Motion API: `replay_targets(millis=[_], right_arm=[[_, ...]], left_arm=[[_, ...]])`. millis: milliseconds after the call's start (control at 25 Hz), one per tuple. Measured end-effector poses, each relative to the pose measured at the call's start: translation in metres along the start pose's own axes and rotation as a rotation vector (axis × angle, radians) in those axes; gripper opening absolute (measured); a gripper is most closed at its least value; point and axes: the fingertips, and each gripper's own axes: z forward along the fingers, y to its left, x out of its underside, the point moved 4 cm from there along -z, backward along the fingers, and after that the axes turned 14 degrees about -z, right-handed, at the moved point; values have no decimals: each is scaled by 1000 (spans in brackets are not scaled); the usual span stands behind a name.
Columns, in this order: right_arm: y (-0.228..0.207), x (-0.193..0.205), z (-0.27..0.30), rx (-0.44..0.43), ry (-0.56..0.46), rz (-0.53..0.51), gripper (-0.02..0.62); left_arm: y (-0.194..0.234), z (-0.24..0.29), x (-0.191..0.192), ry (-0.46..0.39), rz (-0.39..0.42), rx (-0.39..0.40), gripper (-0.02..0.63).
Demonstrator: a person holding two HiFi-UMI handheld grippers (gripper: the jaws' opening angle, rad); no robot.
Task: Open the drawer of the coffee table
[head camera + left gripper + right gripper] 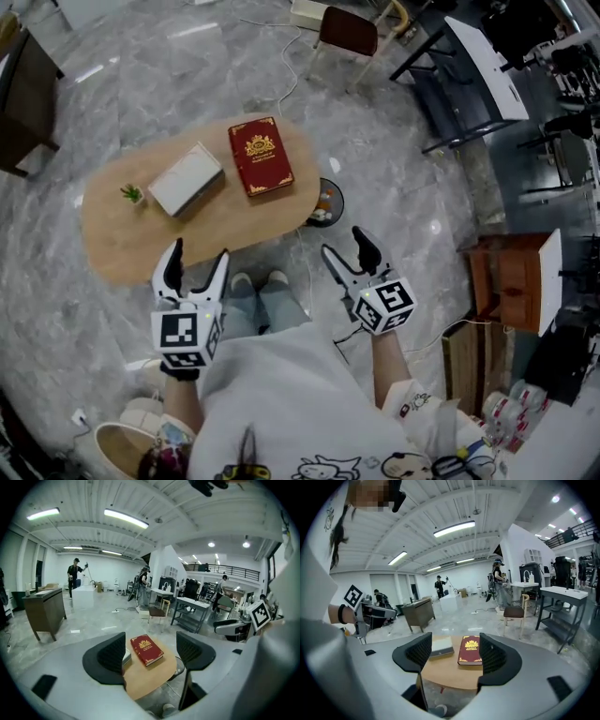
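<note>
An oval wooden coffee table (122, 234) stands on the marble floor in front of me, and no drawer shows in any view. On it lie a red book (260, 156), a white box (186, 180) and a tiny green plant (131, 193). My left gripper (195, 262) hovers open over the table's near edge. My right gripper (344, 247) is open just off the table's right end. The left gripper view has the red book (146, 650) and the tabletop (145, 679) between the jaws. Seen from the right gripper, the book (470, 650) and box (441, 647) lie between the jaws.
A round dark object (324, 203) pokes out from under the table's right end. A brown chair (348, 31) stands beyond the table, a dark cabinet (21, 103) far left, a wooden stand (511, 278) at right. My shoes (258, 280) are at the table's near edge.
</note>
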Motion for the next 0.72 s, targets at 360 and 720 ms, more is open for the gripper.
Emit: replay_targets(millis=[360, 720], right_arm=[[-10, 27, -10, 40, 14, 3, 278], [-26, 61, 9, -15, 53, 13, 278]], left_arm=[[-20, 30, 22, 63, 38, 74, 313], [-40, 58, 51, 171, 63, 71, 313]])
